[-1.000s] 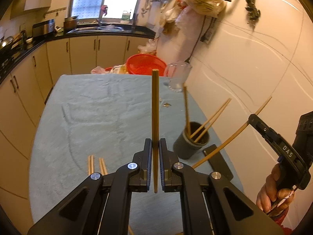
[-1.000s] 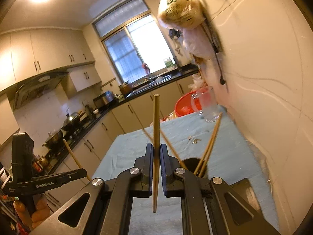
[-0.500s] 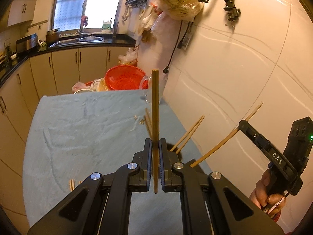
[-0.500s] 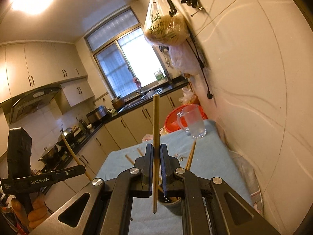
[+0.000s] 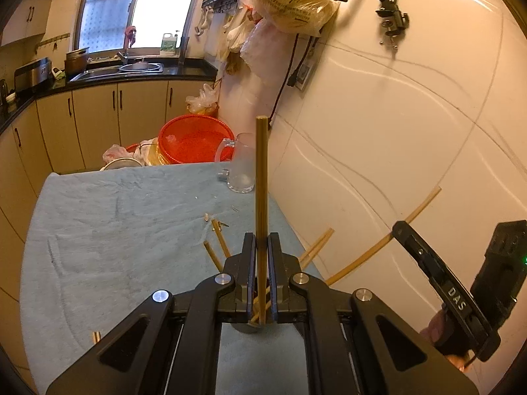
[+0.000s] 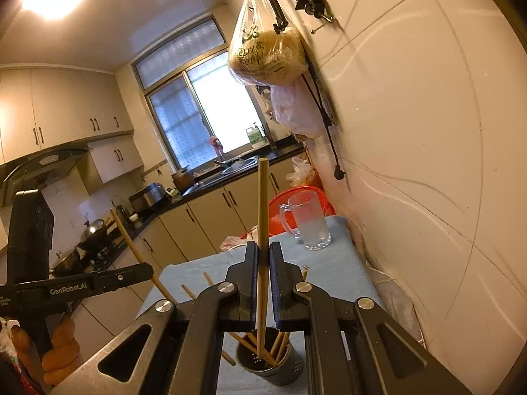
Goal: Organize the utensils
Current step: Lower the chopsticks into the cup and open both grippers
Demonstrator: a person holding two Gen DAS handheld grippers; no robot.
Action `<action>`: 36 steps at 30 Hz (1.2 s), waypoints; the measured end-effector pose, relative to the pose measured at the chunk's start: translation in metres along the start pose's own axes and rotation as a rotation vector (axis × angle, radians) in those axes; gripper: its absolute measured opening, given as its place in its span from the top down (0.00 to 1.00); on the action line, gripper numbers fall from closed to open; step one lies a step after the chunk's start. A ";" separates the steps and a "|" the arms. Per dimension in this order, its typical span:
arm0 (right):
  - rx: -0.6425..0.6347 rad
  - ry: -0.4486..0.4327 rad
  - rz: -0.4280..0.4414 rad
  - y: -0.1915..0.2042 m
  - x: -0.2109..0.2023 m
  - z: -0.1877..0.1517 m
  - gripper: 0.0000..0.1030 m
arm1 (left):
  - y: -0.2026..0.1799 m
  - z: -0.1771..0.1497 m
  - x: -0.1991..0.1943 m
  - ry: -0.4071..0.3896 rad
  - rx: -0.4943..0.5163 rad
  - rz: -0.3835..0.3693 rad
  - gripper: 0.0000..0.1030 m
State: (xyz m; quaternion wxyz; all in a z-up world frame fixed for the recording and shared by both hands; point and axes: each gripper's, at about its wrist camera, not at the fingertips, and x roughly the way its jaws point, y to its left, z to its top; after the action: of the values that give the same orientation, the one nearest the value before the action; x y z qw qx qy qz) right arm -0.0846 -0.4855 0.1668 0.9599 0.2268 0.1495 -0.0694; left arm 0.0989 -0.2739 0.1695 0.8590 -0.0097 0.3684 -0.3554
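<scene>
The left gripper [image 5: 262, 253] is pinching a single bamboo chopstick [image 5: 262, 177] between its pressed-together jaws; the stick is running straight up the narrow slot between the two pads, its upper end standing well beyond the fingertips and its lower end showing just behind them, over the rim of a dark utensil cup [image 5: 245, 328] that is mostly hidden under the gripper.

The right gripper [image 6: 263, 256] is clamping a second chopstick [image 6: 262, 230] in the same way, jaws closed tight on it, the stick lying along the slot with its lower tip hanging inside the mouth of the dark cup [image 6: 270, 365]. Several chopsticks in the cup [image 6: 280, 345] are leaning against its wall.

In the left wrist view the right gripper [image 5: 405, 233] is appearing at the right edge, its chopstick slanting toward the wall. In the right wrist view the left gripper [image 6: 145, 271] is showing at the left edge, held by a hand [image 6: 56, 352].

Loose chopsticks [image 5: 215, 243] are lying on the blue tablecloth [image 5: 115, 230] near the cup. A glass mug [image 6: 309, 223] is standing at the far corner of the table, beside a red basket [image 5: 194, 138].
</scene>
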 end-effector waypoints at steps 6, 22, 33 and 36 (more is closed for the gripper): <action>-0.005 0.035 -0.020 -0.006 0.022 -0.008 0.92 | 0.006 -0.004 0.027 0.019 -0.015 0.014 0.94; -0.053 0.123 -0.051 -0.005 0.055 -0.048 0.92 | 0.019 -0.032 0.050 0.054 -0.018 0.034 0.94; -0.058 0.176 -0.065 -0.006 0.072 -0.060 0.92 | 0.021 -0.038 0.057 0.062 -0.017 0.044 0.94; -0.057 0.187 -0.068 -0.006 0.075 -0.065 0.92 | 0.021 -0.038 0.060 0.065 -0.018 0.047 0.94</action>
State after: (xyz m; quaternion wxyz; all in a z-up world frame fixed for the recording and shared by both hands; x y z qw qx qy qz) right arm -0.0312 -0.4667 0.0850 0.9449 0.1997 0.2480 -0.0762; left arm 0.1157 -0.2855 0.0983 0.8545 0.0030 0.3996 -0.3318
